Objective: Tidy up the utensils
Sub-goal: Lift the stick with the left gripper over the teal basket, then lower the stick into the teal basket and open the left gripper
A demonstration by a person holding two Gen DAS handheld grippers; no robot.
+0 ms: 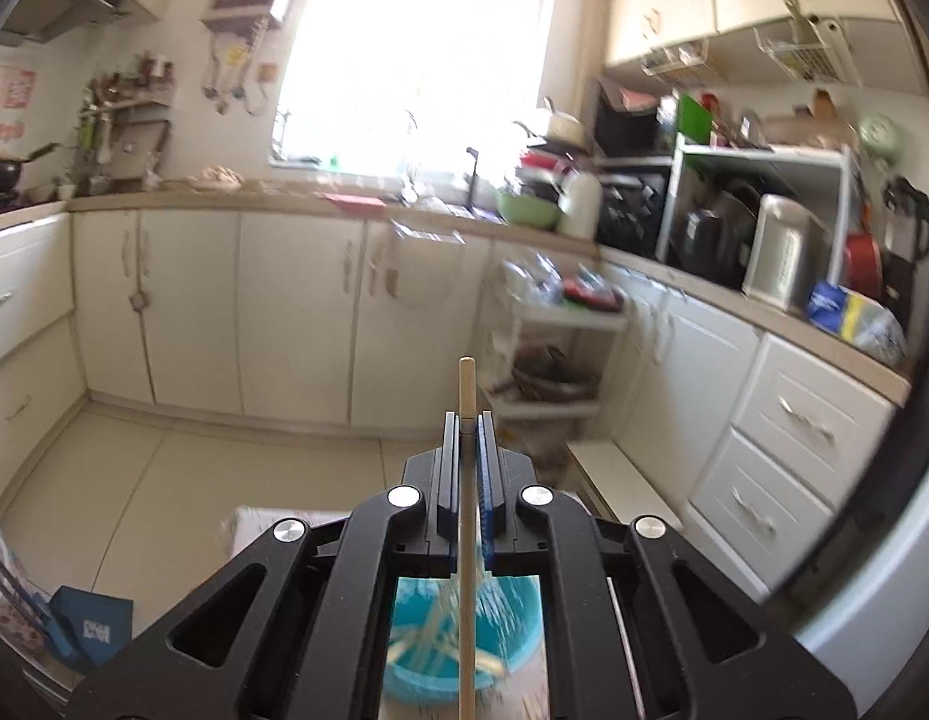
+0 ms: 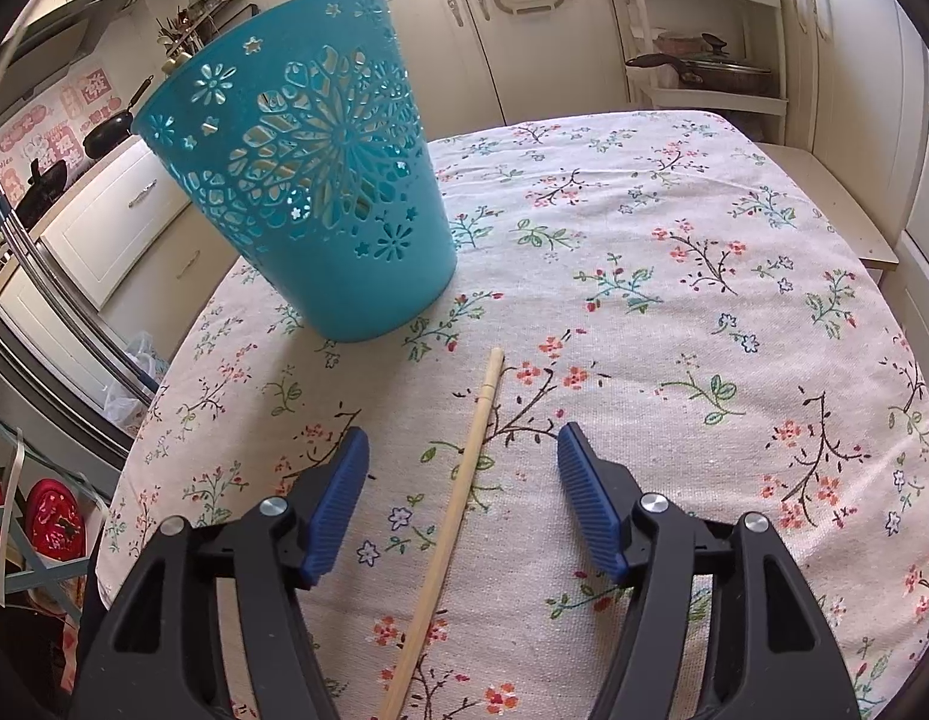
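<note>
The work area is a kitchen with cream cabinets and a bright window; the table [image 2: 674,276] carries a floral cloth, and a teal basket [image 2: 308,192] with cut-out flower patterns stands upright near its far left part.

**Tool state.** The left gripper [image 1: 468,420] is clamped narrow on one chopstick [image 1: 466,540]. The stick runs lengthwise between the jaws, its tip projecting past the fingertips, and the basket [image 1: 512,612] lies below it with pale sticks visible inside, blurred. The right gripper [image 2: 463,450] stands wide. A second chopstick [image 2: 458,504] lies flat on the cloth between its jaws, touching neither pad, its far end pointing toward the basket and stopping short of it.

**Step in hand (judged).** The left is carrying its stick to the basket; the right is set to pick up the remaining one.

**Procedure.**
1. Left: bring the stick's lower end over the basket mouth and inside the rim before loosening. Tilt it steeply so it slides in rather than bridging the rim.
2. Right: lower until both pads flank the stick at cloth level, then close squarely across the shaft. The round stick may roll; avoid pinching the cloth with it.
3. Keep both tools from crowding the basket mouth together; the light basket could tip if struck.

**Markings.** Pink and red decals on the wall tiles at the left of the right wrist view carry characters too small to read. A blue box [image 1: 92,624] on the floor bears a square code label, not legible. No brand is readable elsewhere.
</note>
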